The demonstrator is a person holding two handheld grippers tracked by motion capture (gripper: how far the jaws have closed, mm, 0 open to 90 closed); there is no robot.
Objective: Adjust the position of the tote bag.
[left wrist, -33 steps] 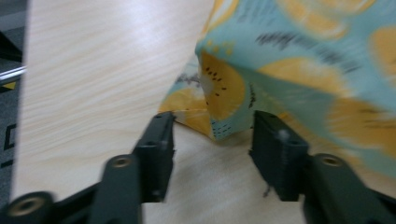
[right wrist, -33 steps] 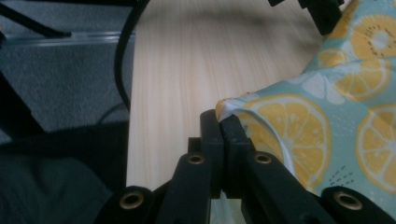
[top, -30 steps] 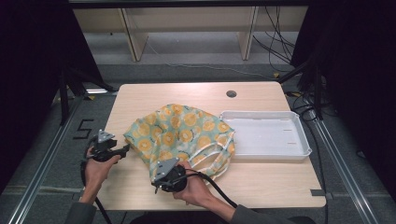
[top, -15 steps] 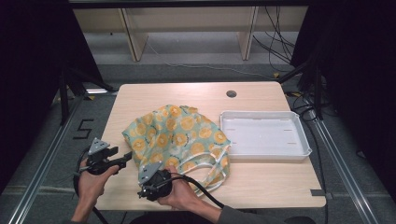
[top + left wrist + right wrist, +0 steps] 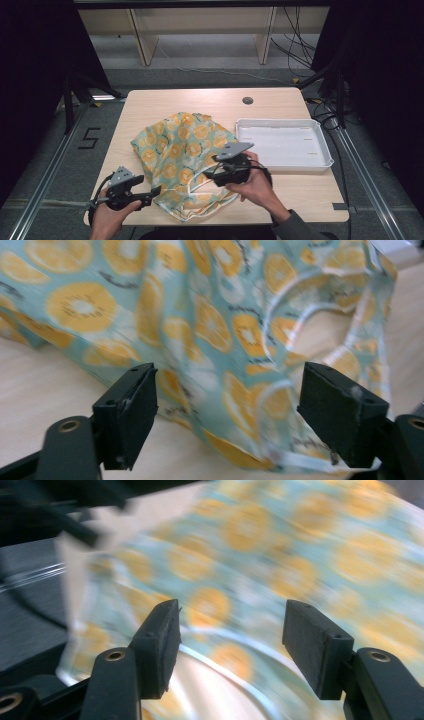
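A teal cloth printed with orange slices (image 5: 185, 155) lies crumpled on the wooden table (image 5: 165, 102), its white-edged hem toward the front. My left gripper (image 5: 154, 192) is at the front left, pointing right at the cloth's front corner. Its jaws have just been opening. In the left gripper view it (image 5: 232, 415) stands open, with the cloth (image 5: 200, 315) just beyond the pads and untouched by them. My right gripper (image 5: 212, 172) hovers over the cloth's right side, pointing left. It (image 5: 230, 640) has also just been opening, with nothing between its jaws and the blurred cloth (image 5: 280, 545) below.
A white rectangular tray (image 5: 280, 142) sits to the right of the cloth, close behind my right hand. A round cable hole (image 5: 247, 100) is at the back of the table. The table's front edge runs just below both hands.
The right gripper let go of the cloth's front edge, rose and swung right over the cloth. The left gripper drew back toward the front edge. The cloth now lies spread further forward.
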